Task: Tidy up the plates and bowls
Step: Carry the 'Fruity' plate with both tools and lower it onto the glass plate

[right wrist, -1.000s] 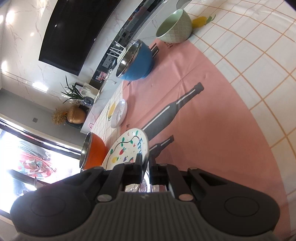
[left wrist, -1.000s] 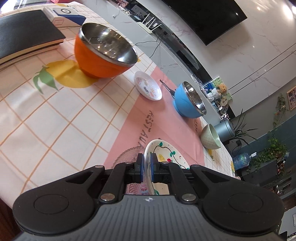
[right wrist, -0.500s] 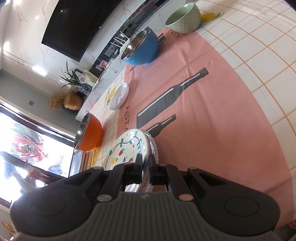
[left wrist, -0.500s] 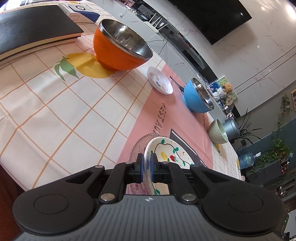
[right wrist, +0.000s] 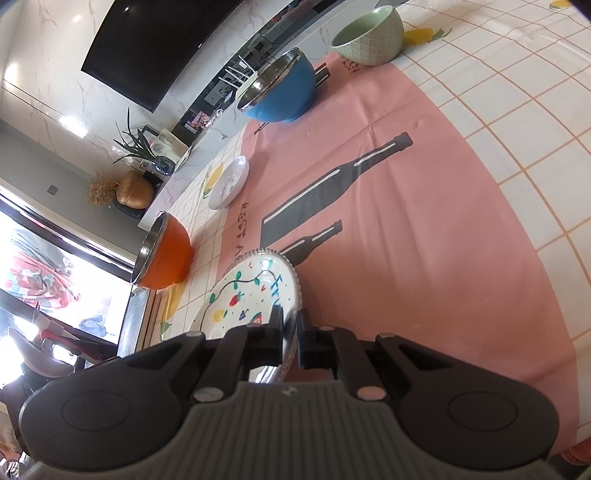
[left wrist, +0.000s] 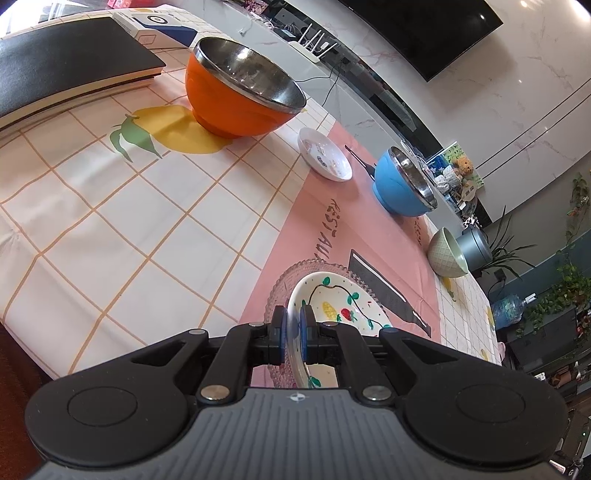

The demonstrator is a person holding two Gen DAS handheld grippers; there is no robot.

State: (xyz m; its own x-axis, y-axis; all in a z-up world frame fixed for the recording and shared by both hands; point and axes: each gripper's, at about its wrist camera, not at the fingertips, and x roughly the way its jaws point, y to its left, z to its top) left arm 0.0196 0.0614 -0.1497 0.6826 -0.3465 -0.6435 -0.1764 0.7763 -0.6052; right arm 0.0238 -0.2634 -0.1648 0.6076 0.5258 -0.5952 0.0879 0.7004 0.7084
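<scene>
left wrist view: the left gripper (left wrist: pixel 292 326) is clenched on the near rim of the painted plate (left wrist: pixel 338 314), which sits on a glass plate (left wrist: pixel 284 280). in the right wrist view the right gripper (right wrist: pixel 290 338) pinches the opposite rim of the same pair, so it looks as if both plates are held. over the last second the view has swung: the orange bowl (left wrist: pixel 240 99) now sits further off and the stack lies lower and flatter toward the pink cloth (left wrist: pixel 321 221), so i judge the stack is being carried or set down together, one step of stacking done. the small white dish (left wrist: pixel 325 155), blue bowl (left wrist: pixel 404 182) and green bowl (left wrist: pixel 447 253) remain spread along the far side. the table wears a checked cloth (left wrist: pixel 110 221) with lemon prints; behind it, a marble wall, a dark tv (left wrist: pixel 424 29) and plants
</scene>
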